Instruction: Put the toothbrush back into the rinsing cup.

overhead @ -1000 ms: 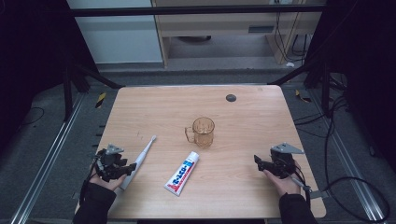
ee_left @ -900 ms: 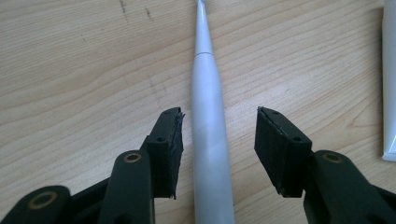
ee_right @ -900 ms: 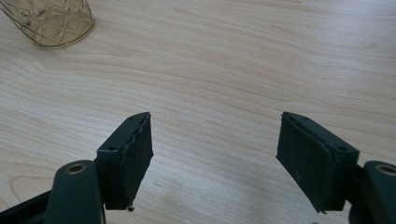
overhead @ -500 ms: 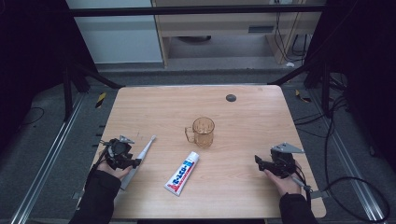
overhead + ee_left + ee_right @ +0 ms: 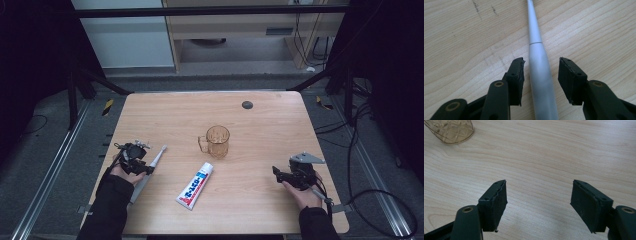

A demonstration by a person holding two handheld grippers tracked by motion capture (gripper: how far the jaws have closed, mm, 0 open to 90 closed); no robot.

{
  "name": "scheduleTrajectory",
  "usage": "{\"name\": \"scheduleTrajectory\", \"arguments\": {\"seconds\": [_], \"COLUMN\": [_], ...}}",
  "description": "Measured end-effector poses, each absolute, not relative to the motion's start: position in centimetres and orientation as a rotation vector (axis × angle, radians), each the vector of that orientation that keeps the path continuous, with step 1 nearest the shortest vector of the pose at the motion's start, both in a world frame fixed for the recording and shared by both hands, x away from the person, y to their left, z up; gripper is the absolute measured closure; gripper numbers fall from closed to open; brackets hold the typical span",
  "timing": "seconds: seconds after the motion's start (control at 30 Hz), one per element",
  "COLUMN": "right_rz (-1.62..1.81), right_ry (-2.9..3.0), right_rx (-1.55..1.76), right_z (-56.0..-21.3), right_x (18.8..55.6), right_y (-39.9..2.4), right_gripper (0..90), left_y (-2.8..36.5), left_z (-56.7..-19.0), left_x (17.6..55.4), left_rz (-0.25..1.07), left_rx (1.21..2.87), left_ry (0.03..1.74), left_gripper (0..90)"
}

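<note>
left gripper [image 5: 145, 162]: at the table's [image 5: 280, 130] left edge, jaws parted and just been narrowing, astride the grey handle of an electric toothbrush [image 5: 537, 72] that lies flat on the wood between the pads, a gap showing at the right pad. right gripper [image 5: 280, 174]: near the right edge, jaws apart over bare wood, nothing between them. also on the table: amber cup [image 5: 218, 141] at centre, toothpaste tube [image 5: 195, 185] just in front of it, between the two grippers.
</note>
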State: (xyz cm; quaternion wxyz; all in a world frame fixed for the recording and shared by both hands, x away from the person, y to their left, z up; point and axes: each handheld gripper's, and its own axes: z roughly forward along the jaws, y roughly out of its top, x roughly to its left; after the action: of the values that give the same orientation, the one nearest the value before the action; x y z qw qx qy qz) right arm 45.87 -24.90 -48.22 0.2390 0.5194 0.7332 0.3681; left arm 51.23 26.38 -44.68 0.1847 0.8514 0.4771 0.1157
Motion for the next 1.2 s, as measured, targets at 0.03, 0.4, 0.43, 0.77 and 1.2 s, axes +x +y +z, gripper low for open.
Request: {"name": "scheduleTrajectory", "arguments": {"seconds": [0.03,0.4,0.43,0.77,1.2], "right_rz": [1.006,1.005,1.004,1.005,1.018], "right_ry": [2.008,2.012,2.012,2.016,2.023], "right_rx": [1.423,1.422,1.422,1.423,1.434], "right_z": [-48.3,-48.3,-48.3,-48.3,-48.3], "right_x": [45.9,46.0,46.0,45.9,46.0], "right_y": [-24.9,-24.9,-24.9,-24.9,-24.9], "right_gripper": [28.8,29.1,29.2,30.1,31.1], "left_y": [26.5,26.2,26.1,25.8,25.8], "left_z": [-44.7,-44.8,-44.8,-45.0,-46.0], "left_x": [51.4,52.1,52.2,52.8,53.2], "left_rz": [0.327,0.271,0.266,0.234,0.187], "left_rx": [2.406,2.436,2.443,2.479,2.501], "left_ry": [1.339,1.35,1.348,1.371,1.397], "left_gripper": [55.5,55.8,55.8,56.7,59.7]}}
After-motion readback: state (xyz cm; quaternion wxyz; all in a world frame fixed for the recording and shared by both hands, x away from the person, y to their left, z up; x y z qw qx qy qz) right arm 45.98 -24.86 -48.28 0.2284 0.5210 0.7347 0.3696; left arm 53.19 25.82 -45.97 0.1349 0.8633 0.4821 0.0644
